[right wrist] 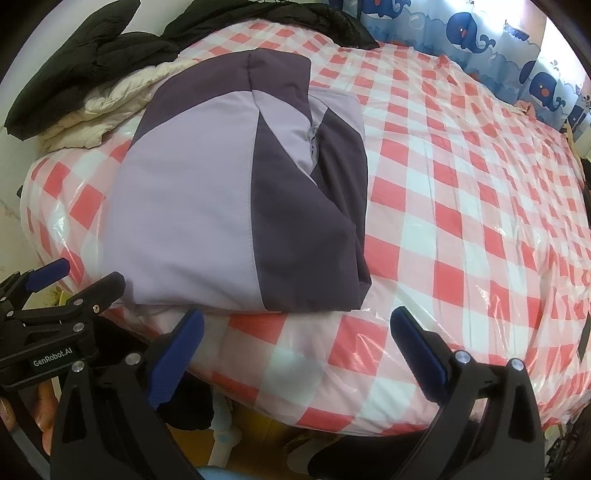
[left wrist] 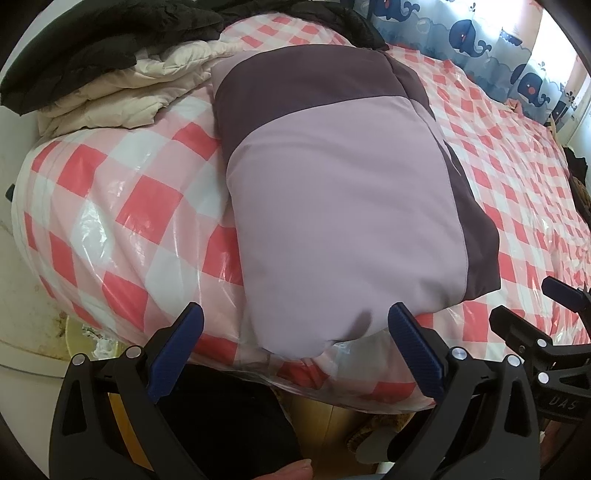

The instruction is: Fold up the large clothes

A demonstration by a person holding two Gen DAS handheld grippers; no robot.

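Both grippers hang at the near bed edge, empty: left gripper (left wrist: 295, 332) with fingers spread wide before the folded purple jacket (left wrist: 332, 206), right gripper (right wrist: 295, 332) likewise spread, just beside it. Jacket lies flat on the checked plastic-covered bedspread (right wrist: 461, 206); cream (left wrist: 122, 92) and black coats (left wrist: 92, 33) are piled behind it

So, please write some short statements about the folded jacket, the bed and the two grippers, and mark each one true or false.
1. The purple jacket lies folded on the checked bed cover. True.
2. The left gripper is shut on the jacket. False: it is open and holds nothing.
3. The right gripper is open. True.
4. The cream garment lies on top of the purple jacket. False: it lies beside it, under a black garment.
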